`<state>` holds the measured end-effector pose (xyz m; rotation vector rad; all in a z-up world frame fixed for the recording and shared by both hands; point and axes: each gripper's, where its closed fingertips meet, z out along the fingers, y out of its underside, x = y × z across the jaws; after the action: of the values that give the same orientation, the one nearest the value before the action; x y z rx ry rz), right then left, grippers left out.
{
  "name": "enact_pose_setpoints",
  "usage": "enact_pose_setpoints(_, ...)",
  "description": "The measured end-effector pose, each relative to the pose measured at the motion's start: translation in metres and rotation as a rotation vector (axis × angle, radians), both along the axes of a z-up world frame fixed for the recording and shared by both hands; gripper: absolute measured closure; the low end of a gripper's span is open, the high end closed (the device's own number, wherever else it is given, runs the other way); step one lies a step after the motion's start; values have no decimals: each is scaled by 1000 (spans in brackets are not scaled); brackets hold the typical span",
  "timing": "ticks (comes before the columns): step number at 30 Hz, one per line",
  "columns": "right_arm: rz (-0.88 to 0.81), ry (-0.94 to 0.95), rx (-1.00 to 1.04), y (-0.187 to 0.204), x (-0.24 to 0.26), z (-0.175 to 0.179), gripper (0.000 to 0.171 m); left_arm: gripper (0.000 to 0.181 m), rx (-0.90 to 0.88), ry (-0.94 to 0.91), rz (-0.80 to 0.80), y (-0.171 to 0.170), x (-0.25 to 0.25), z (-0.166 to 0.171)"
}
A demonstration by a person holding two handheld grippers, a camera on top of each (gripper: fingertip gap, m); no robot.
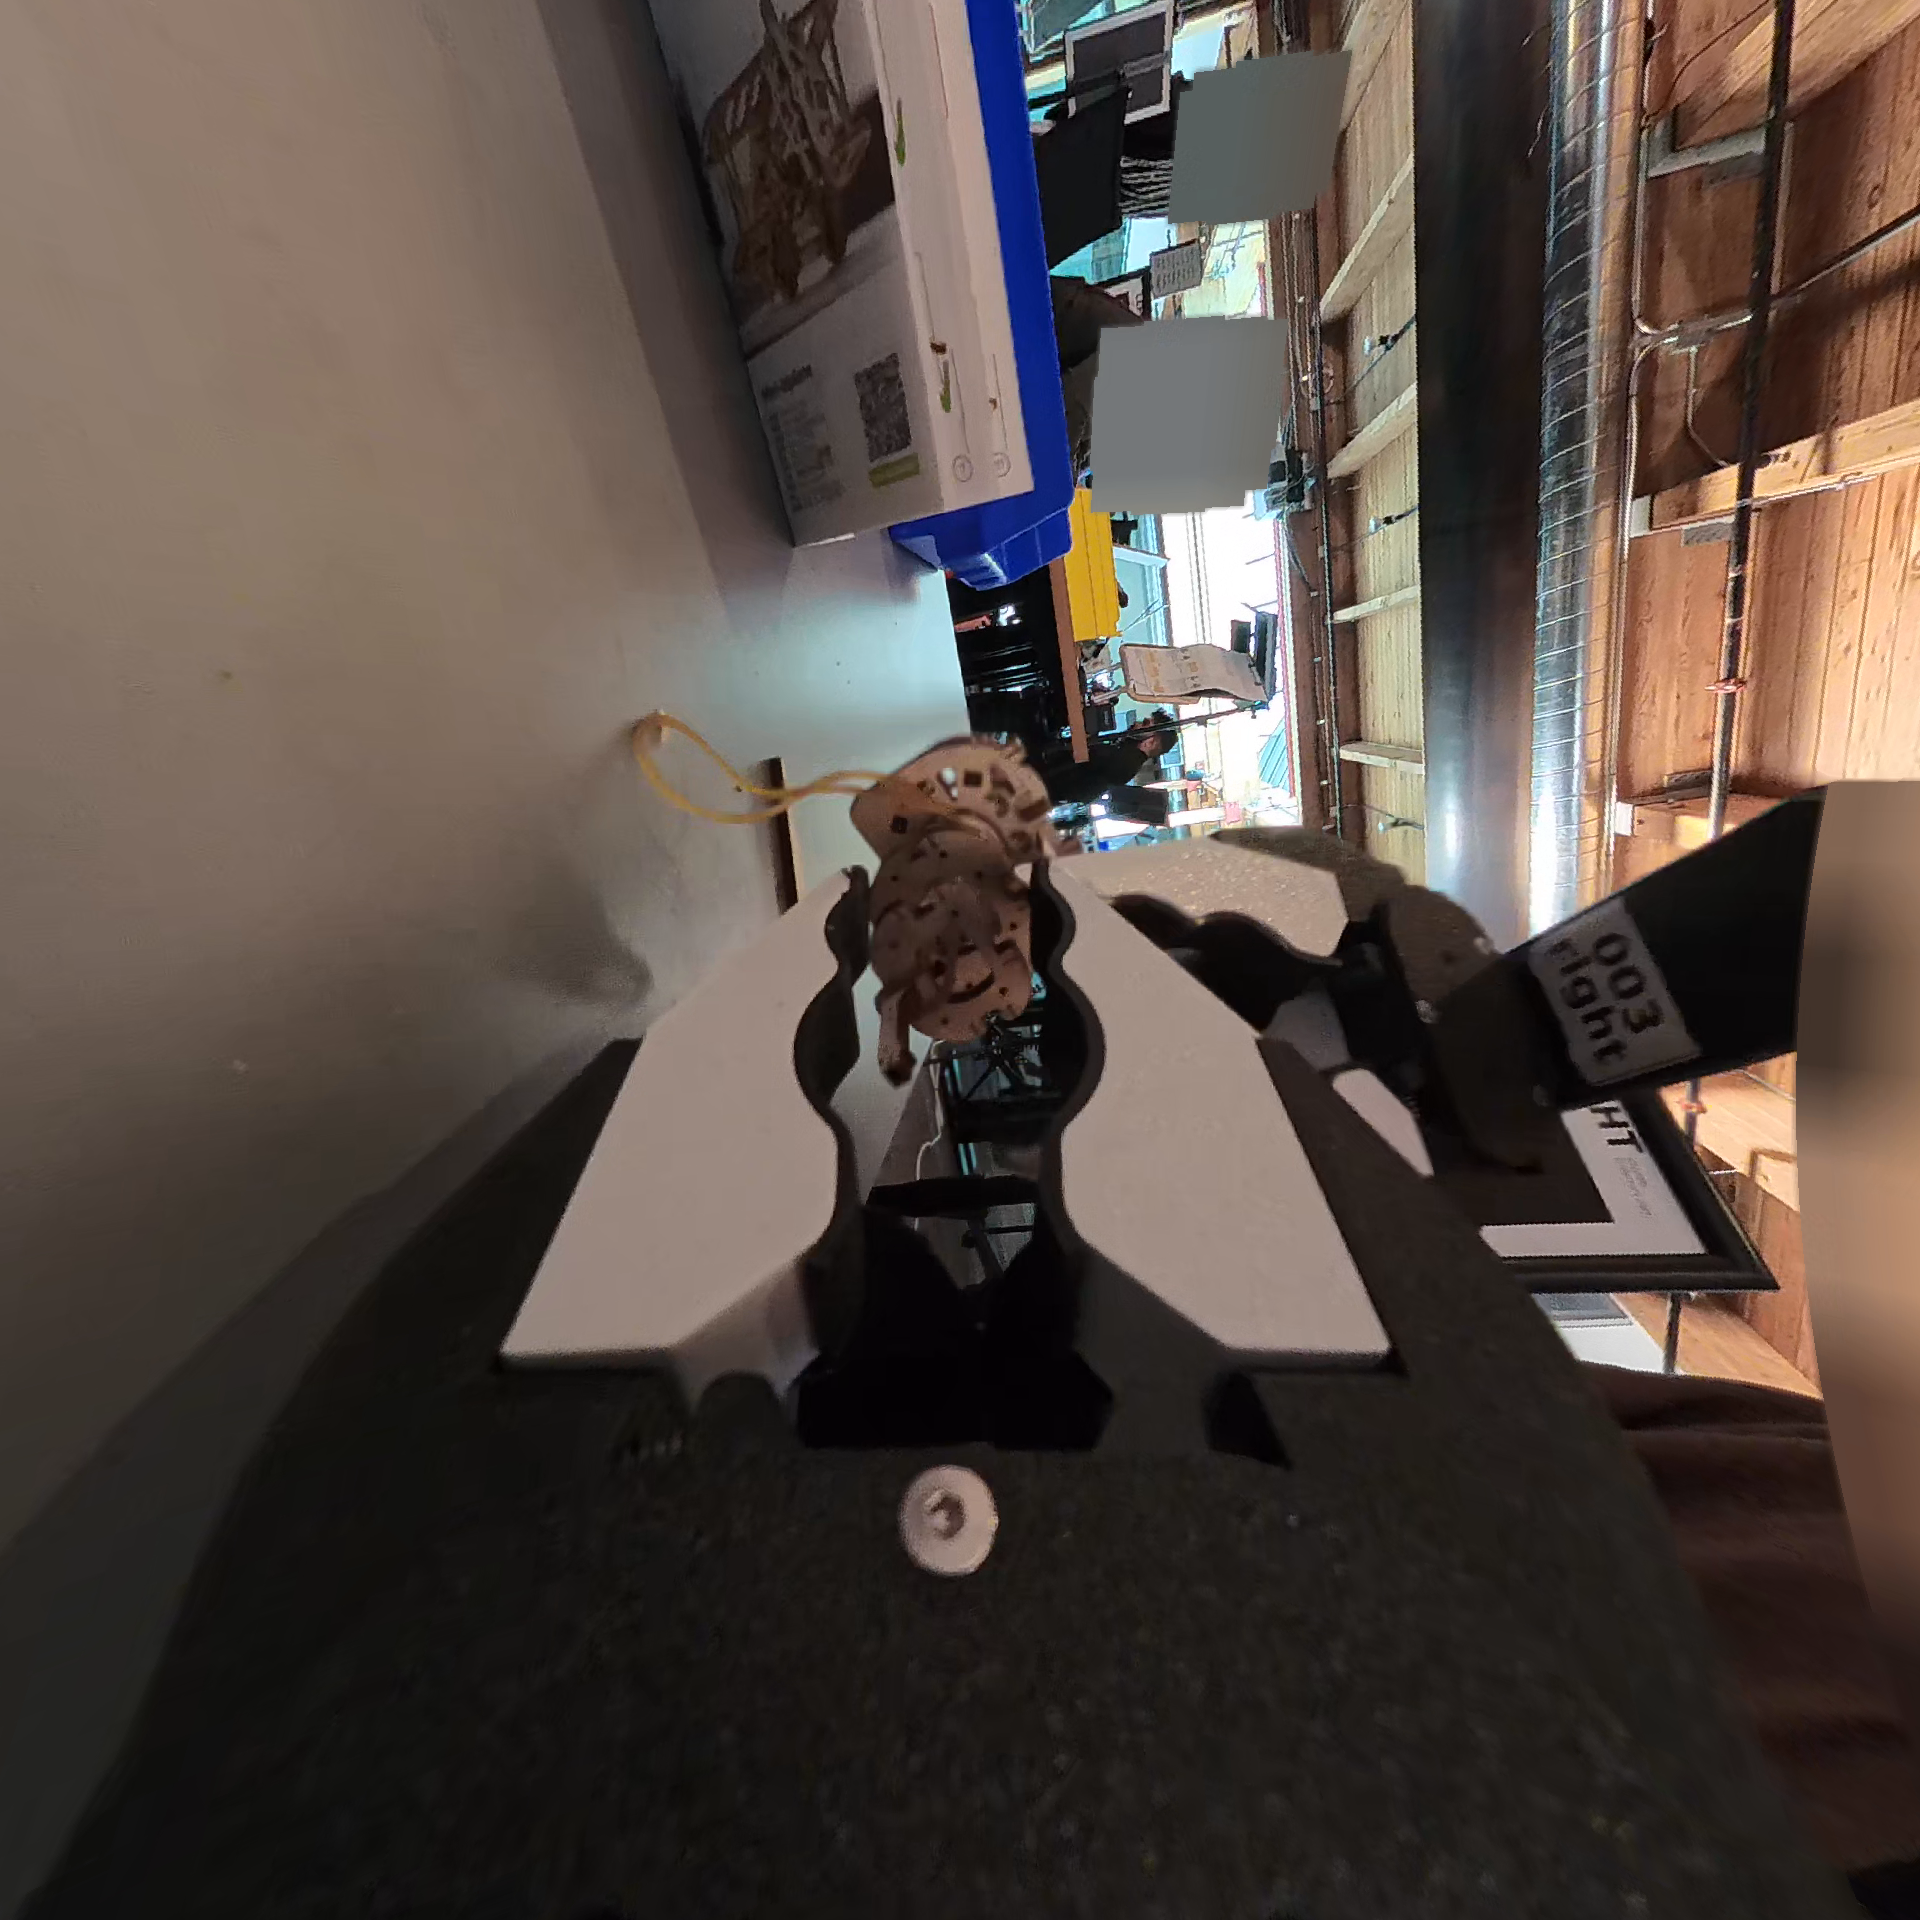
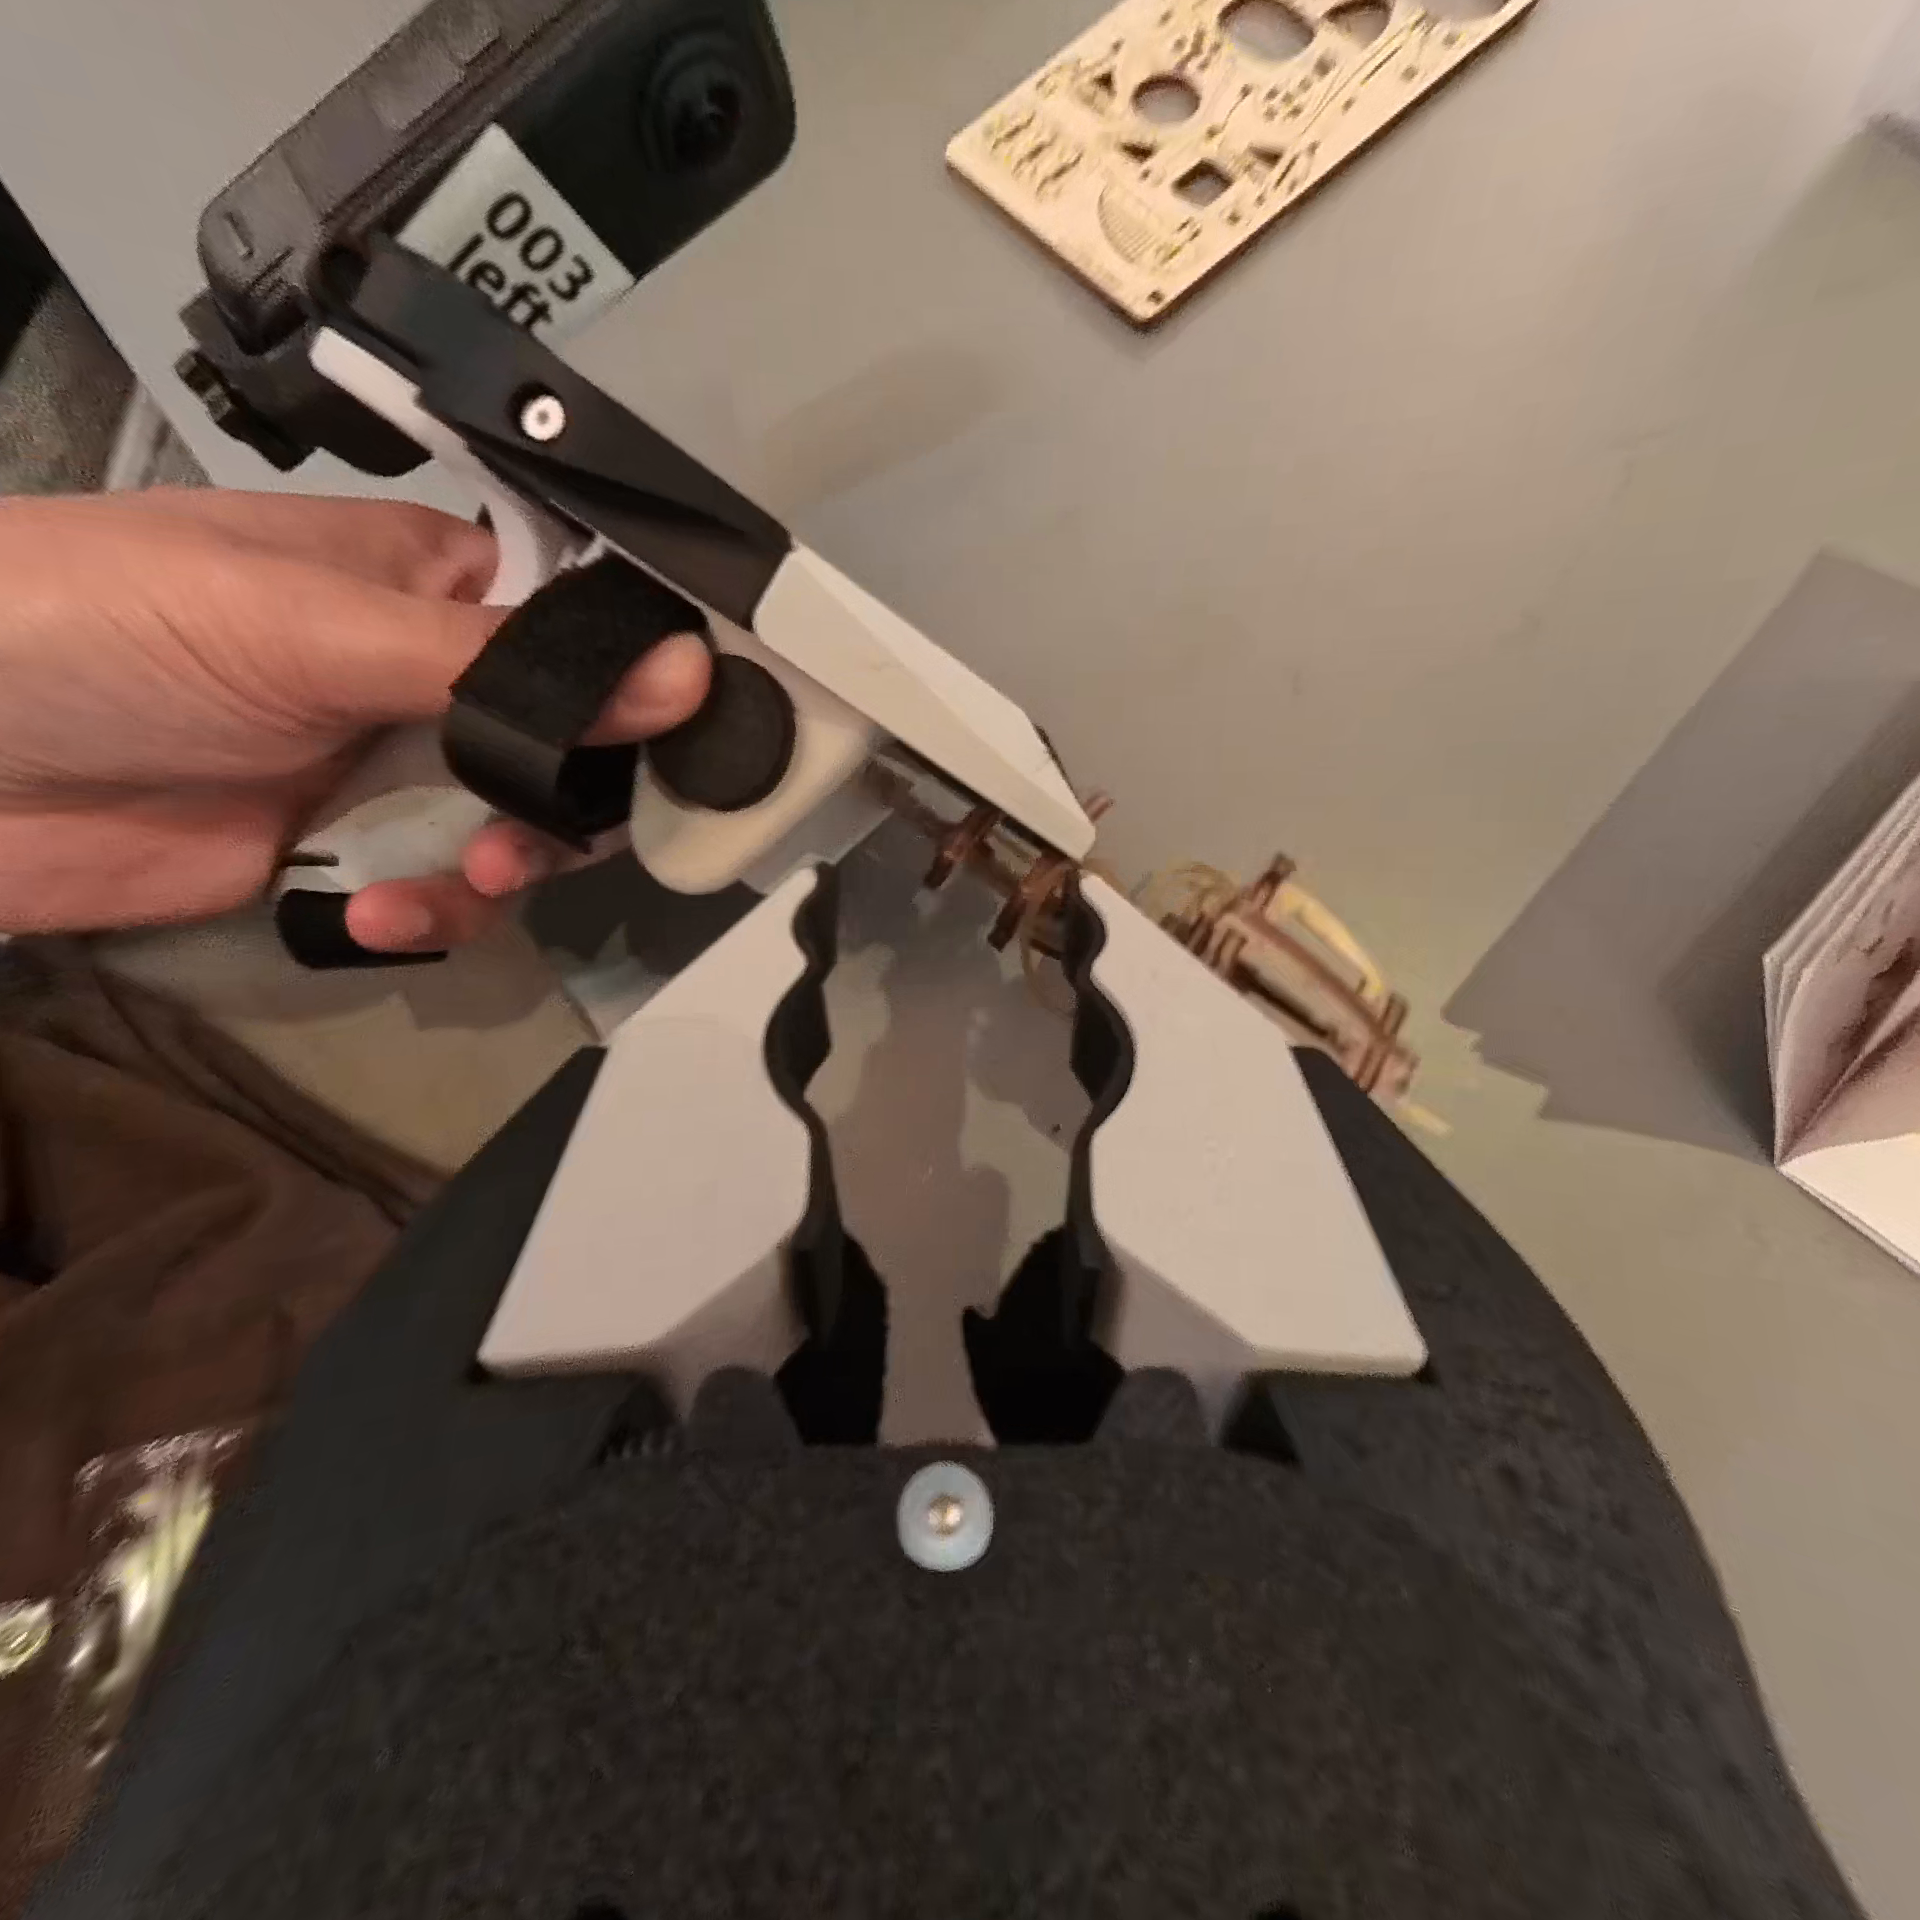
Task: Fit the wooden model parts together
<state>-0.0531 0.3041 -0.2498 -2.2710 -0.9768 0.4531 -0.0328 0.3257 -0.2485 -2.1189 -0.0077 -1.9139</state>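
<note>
The grey worktop carries a cut-out wooden sheet well beyond a half-built wooden frame. Above it, the left gripper is clamped on a wooden gear cluster trailing a rubber band. The right gripper gapes, holding nothing, its tip touching the cluster.

Soft indoor light, blurred fisheye edges

Two close wrist views, shared model
</note>
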Motion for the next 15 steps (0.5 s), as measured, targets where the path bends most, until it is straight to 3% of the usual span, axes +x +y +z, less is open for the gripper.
enact_pose_setpoints(6, 31, -138, -100, -8, 1, 6, 105, 156, -18, -39, 5, 0, -1, 4)
enact_pose_setpoints(10, 25, -138, -65, -7, 2, 12, 126, 156, -45, -60, 16, 1, -4, 3)
enact_pose_setpoints(15, 31, -128, -89, -12, 1, 7, 113, 156, -63, -82, 17, 1, -4, 4)
